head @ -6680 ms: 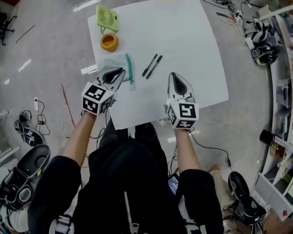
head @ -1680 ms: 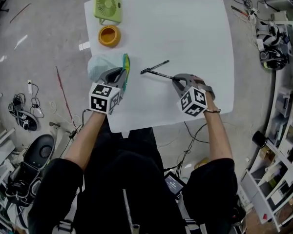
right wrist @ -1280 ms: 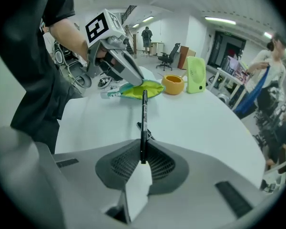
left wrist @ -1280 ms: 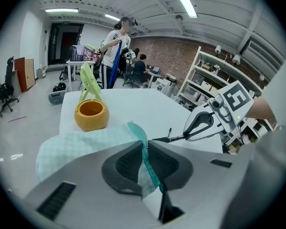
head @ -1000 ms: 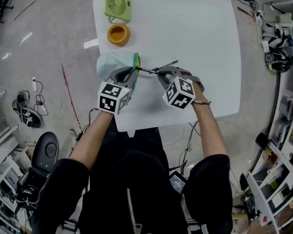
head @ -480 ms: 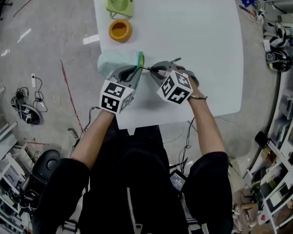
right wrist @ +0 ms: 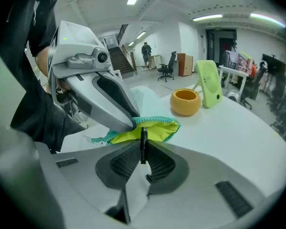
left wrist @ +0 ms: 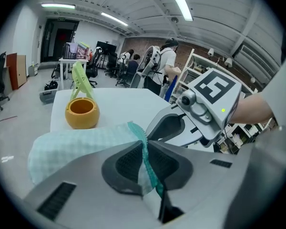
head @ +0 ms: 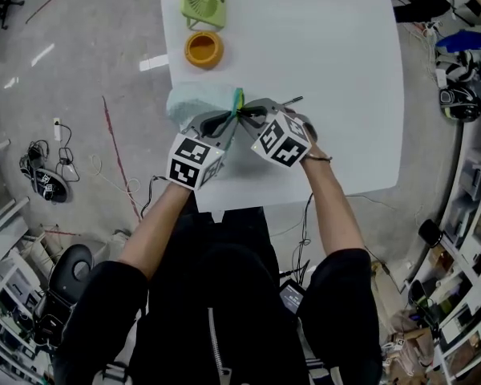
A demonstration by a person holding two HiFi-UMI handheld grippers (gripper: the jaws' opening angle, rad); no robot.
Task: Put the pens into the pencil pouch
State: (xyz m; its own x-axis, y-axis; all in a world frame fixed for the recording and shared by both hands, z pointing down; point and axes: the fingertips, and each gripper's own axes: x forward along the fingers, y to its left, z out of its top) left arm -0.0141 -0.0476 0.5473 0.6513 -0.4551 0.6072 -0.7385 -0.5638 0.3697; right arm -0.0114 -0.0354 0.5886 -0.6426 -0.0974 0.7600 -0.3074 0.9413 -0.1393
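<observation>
The pencil pouch [head: 199, 101] is pale checked cloth with a teal zipper edge [left wrist: 143, 147] and a yellow lining [right wrist: 148, 132]. It lies at the white table's left side. My left gripper [head: 224, 121] [left wrist: 144, 150] is shut on the zipper edge and holds the mouth up. My right gripper [head: 250, 112] [right wrist: 142, 146] is shut on a black pen [right wrist: 143, 144], whose tip sits at the open mouth, against the yellow lining. In the left gripper view the right gripper [left wrist: 181, 123] stands close beyond the pouch. A second black pen [head: 293, 100] lies on the table just behind the right gripper.
An orange cup [head: 203, 49] [right wrist: 185, 101] and a small green fan [head: 202, 0] [right wrist: 209, 86] stand behind the pouch at the table's [head: 345, 62] far left. Cables and gear lie on the floor around it. People stand far off in the room.
My right gripper has carried the pen leftward until its tip is at the pouch mouth. The left gripper has kept its hold on the zipper edge, nearly still.
</observation>
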